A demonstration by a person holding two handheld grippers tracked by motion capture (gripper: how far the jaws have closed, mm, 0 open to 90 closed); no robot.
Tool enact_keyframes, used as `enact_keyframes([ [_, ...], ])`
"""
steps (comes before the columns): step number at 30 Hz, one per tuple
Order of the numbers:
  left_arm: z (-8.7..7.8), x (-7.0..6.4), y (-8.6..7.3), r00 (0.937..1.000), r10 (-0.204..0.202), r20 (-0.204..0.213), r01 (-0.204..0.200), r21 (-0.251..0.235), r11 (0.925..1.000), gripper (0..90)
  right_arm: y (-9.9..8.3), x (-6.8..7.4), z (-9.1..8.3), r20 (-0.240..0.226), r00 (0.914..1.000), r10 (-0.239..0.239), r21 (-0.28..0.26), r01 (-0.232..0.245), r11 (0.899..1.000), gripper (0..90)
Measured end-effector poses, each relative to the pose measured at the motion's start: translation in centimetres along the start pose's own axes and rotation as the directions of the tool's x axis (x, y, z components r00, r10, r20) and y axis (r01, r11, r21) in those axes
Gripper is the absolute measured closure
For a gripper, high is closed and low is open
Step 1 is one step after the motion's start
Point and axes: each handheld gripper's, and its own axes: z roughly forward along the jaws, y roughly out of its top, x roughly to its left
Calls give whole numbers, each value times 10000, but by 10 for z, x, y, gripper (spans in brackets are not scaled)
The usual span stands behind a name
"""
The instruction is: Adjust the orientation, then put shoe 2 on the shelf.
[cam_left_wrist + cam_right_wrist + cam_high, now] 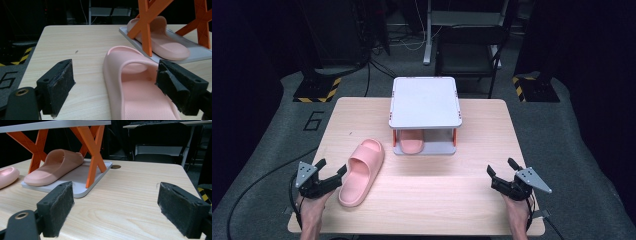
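Left gripper view looks along two black jaws standing wide apart, with the heel end of the loose pink slipper lying between them and nothing clamped yet. From above, the left gripper sits at the desk's near left corner, right beside that slipper, which lies on the bare wood pointing toward the far edge. The right gripper rests near the near right corner, its jaws also spread and empty, well apart from everything.

I'd judge the job about half done: one slipper already sits on the lower tray of the small rack, under its grey top and between orange cross-braces. The second one is not yet picked up or stowed.

The desk is pale wood, otherwise bare. Around it the floor is grey, with black-and-yellow striped bases, cables and a dark chair beyond the far edge.
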Motion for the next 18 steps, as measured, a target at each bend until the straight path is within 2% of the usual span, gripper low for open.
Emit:
enact_keyframes([
  [3, 3, -1, -3, 10000, -71, 1, 71, 210, 9998, 144, 1, -3, -1, 112, 9999, 112, -29, -112, 9999, 137],
  [7, 5, -3, -4, 9998, -180, 20, 180, 135, 9997, 151, 0, -5, -2, 116, 9998, 163, -111, -162, 9998, 142],
  [16, 12, -3, -6, 9995, 5, 331, -19, 419, 9991, 288, -2, -6, -2, 134, 9997, 226, -20, -225, 9997, 150],
  [18, 14, -1, -7, 9988, -26, 490, -4, 614, 9981, 291, -2, -5, -2, 118, 9996, 241, 24, -241, 9997, 150],
])
